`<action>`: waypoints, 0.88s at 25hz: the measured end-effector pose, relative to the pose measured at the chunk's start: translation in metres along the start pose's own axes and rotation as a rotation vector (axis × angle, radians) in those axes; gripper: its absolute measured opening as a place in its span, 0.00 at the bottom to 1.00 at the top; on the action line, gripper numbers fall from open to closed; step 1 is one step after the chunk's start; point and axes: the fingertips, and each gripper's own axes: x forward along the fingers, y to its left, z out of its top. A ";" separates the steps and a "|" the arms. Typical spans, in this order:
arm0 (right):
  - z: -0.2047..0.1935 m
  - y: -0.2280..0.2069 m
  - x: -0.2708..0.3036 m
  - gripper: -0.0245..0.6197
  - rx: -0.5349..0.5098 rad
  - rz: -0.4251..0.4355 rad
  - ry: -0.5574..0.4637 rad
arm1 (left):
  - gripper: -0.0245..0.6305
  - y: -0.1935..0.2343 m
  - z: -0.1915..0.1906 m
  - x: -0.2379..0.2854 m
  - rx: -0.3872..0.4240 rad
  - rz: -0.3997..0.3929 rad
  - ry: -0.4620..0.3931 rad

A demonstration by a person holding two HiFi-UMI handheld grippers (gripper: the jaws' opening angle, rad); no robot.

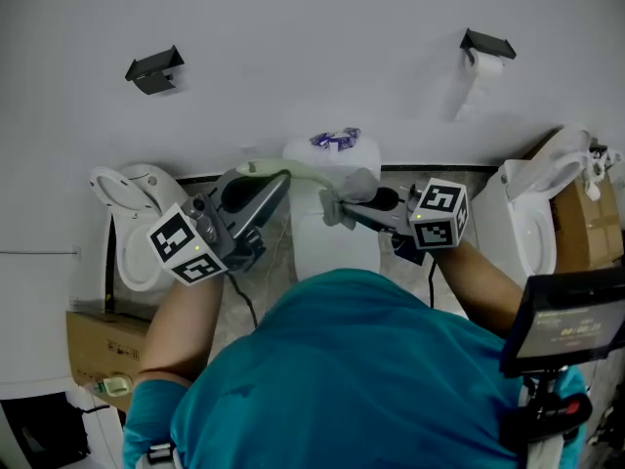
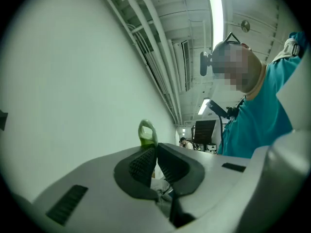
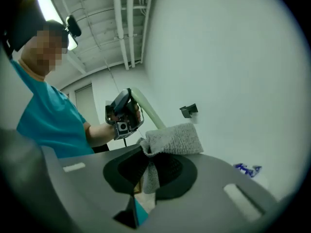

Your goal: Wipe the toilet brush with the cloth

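Jaws of the left gripper [image 2: 155, 152] are clenched on the brush [image 2: 147, 133], gripping its pale green handle just below the loop end, which pokes up past the ribbed pads. The right gripper [image 3: 146, 154] is clamped on the cloth [image 3: 174, 139]. A grey fold hangs down between its dark pads, and the rest bunches above them.

In the head view the two grippers face each other over the middle toilet [image 1: 337, 247]. The left gripper [image 1: 273, 186] is over that toilet's left edge and the right gripper [image 1: 340, 209] over its right half. The brush [image 1: 305, 174] runs roughly level from the left gripper's jaws across the toilet's tank to the cloth [image 1: 354, 188]. The cloth touches the handle's far end and seems to wrap it, though the brush head cannot be made out. From the right gripper view the handle [image 3: 146, 109] slants from the left gripper [image 3: 124, 111] down into the cloth.

A blue-and-white packet [image 1: 335, 139] lies on top of the tank. On the wall [image 1: 312, 47] behind the toilet, a dark bracket [image 1: 154, 69] sits up to the left and a paper holder [image 1: 486, 45] up to the right. Another toilet [image 1: 132, 218] stands to the left and a third [image 1: 532, 218] to the right. A box [image 1: 98, 345] sits nearer than the left one.
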 end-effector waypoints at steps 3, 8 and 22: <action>0.016 0.003 -0.012 0.09 -0.101 -0.012 -0.052 | 0.06 0.001 0.001 -0.002 -0.010 0.002 -0.013; 0.034 -0.007 -0.028 0.10 -0.099 -0.027 -0.115 | 0.06 0.005 0.000 -0.006 -0.005 0.025 -0.011; -0.010 -0.025 -0.051 0.10 0.000 -0.109 -0.060 | 0.06 0.017 -0.077 -0.010 -0.116 0.053 0.125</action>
